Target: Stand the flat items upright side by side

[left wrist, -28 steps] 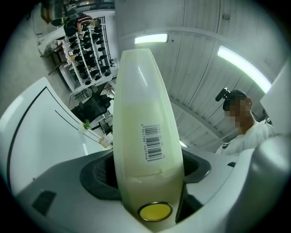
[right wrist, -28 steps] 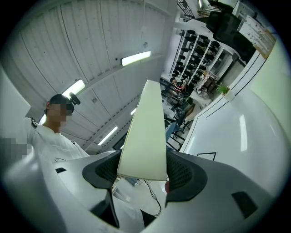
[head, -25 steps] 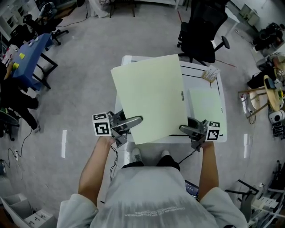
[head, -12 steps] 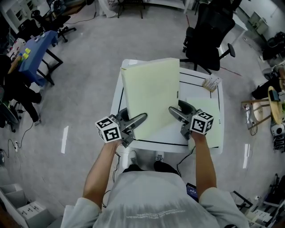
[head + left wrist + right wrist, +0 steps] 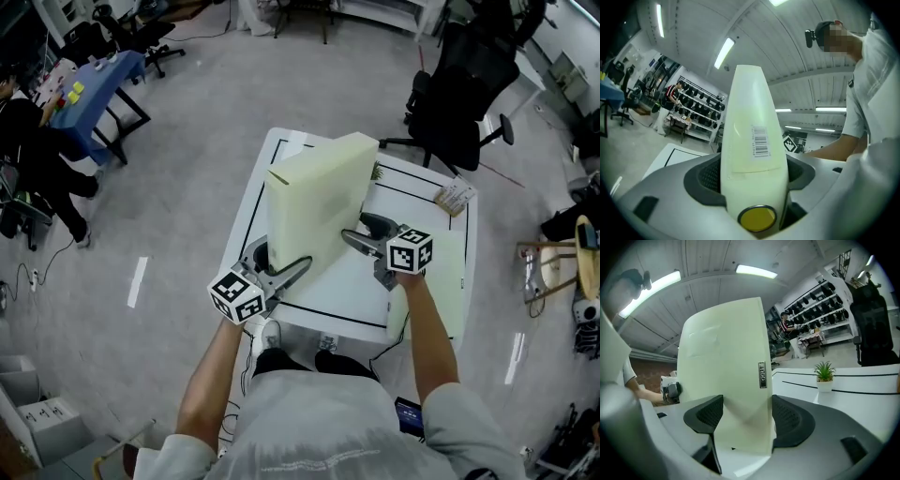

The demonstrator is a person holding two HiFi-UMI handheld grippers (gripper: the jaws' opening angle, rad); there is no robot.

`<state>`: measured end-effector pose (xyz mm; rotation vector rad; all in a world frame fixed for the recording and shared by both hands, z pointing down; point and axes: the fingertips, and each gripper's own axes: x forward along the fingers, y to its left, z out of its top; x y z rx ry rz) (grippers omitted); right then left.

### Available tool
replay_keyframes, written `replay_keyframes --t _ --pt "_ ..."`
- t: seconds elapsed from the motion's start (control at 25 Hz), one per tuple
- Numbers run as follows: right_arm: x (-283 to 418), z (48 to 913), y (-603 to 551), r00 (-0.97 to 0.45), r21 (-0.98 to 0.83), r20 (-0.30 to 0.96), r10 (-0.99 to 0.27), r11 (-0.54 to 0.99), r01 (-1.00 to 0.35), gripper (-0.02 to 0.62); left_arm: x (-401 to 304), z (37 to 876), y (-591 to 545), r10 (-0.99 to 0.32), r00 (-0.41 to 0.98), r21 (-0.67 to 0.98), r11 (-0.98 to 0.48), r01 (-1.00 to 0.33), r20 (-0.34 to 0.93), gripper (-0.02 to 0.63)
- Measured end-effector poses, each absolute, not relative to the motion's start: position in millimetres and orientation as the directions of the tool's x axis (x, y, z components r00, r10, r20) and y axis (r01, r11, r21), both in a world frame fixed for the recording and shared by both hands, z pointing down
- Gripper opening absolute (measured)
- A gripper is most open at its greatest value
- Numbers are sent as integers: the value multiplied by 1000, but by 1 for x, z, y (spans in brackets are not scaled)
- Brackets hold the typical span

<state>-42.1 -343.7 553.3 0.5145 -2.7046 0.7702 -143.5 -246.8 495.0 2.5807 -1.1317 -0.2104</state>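
Since the earlier frame, the large pale-green flat card folder (image 5: 314, 202) has swung from face-on to the camera to nearly on edge. Both grippers have come in over the white rectangular table (image 5: 349, 286).

Head view:
- The folder stands tilted above the table's left half, lower edge near the tabletop. Can't tell if it touches.
- The left gripper (image 5: 298, 266) grips the folder's near lower corner at the table's front-left.
- The right gripper (image 5: 351, 236) grips the opposite side, over the table's middle.
- A second pale-green flat folder (image 5: 452, 272) lies flat along the table's right edge.

Left gripper view:
- The jaws are clenched on the folder's narrow edge, with pads pressing both faces.
- A white barcode sticker (image 5: 760, 140) sits on that edge, with a metal-ringed yellow disc (image 5: 757, 218) just below it.
- A corner of the table shows behind, at lower left.

Right gripper view:
- The jaws are clenched on the folder's corner, both pads against it.
- A small metal label holder (image 5: 762, 375) sits on its spine.
- A small green potted plant (image 5: 824, 377) stands on the table beyond the folder.
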Motion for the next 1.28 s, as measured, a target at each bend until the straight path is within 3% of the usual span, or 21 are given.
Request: replay_keyframes --t 0.28,0.56,0.72,0.88,1.28 --pt "-65 560 -357 -934 -341 327 -146 903 -260 341 -147 526 -237 -848 530 267 -512 -817 -5 333" --pt "-73 574 -340 -924 -211 369 -106 958 -194 341 -132 550 -211 -889 438 -24 -445 -895 136 333" --pt "-75 578 -335 -913 -158 396 -103 971 -178 337 -126 566 -205 -921 346 -32 -357 -934 182 336" --pt "-83 576 -328 -913 -148 397 -95 975 -165 235 -125 572 -206 -946 258 -33 -270 -962 198 337" --pt "-94 577 -334 -908 -110 394 -144 973 -202 193 -124 574 -213 -967 129 -51 -144 -988 221 343"
